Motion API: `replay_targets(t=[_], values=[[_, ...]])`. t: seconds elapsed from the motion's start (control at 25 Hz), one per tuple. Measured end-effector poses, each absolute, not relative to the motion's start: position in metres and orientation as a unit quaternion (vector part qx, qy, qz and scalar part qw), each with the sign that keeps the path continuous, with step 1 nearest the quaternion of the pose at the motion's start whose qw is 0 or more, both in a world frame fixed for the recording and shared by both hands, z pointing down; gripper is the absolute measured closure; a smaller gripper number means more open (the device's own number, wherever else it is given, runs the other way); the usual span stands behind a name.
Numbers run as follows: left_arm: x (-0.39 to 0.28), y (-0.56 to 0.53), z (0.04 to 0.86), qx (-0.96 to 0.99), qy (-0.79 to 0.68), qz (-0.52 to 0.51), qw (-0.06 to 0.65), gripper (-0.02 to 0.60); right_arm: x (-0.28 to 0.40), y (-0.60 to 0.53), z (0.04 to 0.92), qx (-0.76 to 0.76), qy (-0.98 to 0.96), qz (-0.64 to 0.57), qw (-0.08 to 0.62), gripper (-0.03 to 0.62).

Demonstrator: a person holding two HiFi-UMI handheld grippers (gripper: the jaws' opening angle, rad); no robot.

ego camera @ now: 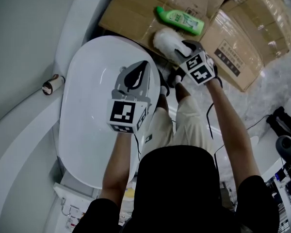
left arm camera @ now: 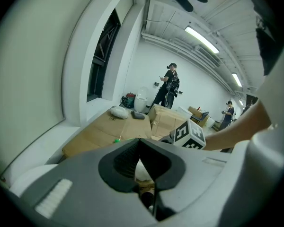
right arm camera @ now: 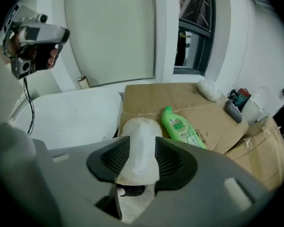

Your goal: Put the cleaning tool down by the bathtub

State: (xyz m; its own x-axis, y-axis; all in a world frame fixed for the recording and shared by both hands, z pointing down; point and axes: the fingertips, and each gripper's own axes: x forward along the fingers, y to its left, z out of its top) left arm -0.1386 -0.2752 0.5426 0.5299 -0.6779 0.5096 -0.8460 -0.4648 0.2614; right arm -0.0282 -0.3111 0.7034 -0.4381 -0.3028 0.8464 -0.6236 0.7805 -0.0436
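Note:
The cleaning tool (ego camera: 164, 41) is a white fluffy pad with a strap. It lies on flattened cardboard (ego camera: 131, 8) just past the end of the white bathtub (ego camera: 77, 62). My right gripper (ego camera: 184, 46) hangs over it, open. In the right gripper view the tool (right arm camera: 139, 141) shows below and between the spread jaws of the right gripper (right arm camera: 142, 155), resting on the cardboard. My left gripper (ego camera: 144, 64) hovers over the tub, shut with nothing in it. In its own view the left gripper (left arm camera: 141, 148) has its jaw tips together.
A green detergent bottle (ego camera: 180, 21) lies on the cardboard just beyond the tool. Cardboard boxes (ego camera: 252, 38) stand to the right. A small dark roll (ego camera: 52, 85) sits on the ledge left of the tub. Other people stand far off in the room.

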Motion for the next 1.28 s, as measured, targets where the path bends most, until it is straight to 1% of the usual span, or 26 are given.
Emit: replay_targets(t=[0.24,0.72,1.28], values=[[-0.134,-0.264,0.525,0.848,-0.437,0.182,0.238,0.583,-0.017,-0.301,0.668,0.300,-0.823,0.171,0.450,0.445],[-0.114,-0.245,0.489,0.853,-0.438,0.187,0.215,0.583,0.000,-0.275,0.613,0.323,-0.834,0.162,0.417,0.445],[-0.063,-0.172,0.448,0.840,-0.477,0.170,0.196,0.583,0.048,-0.198,0.540,0.328,-0.863,0.129,0.363,0.445]])
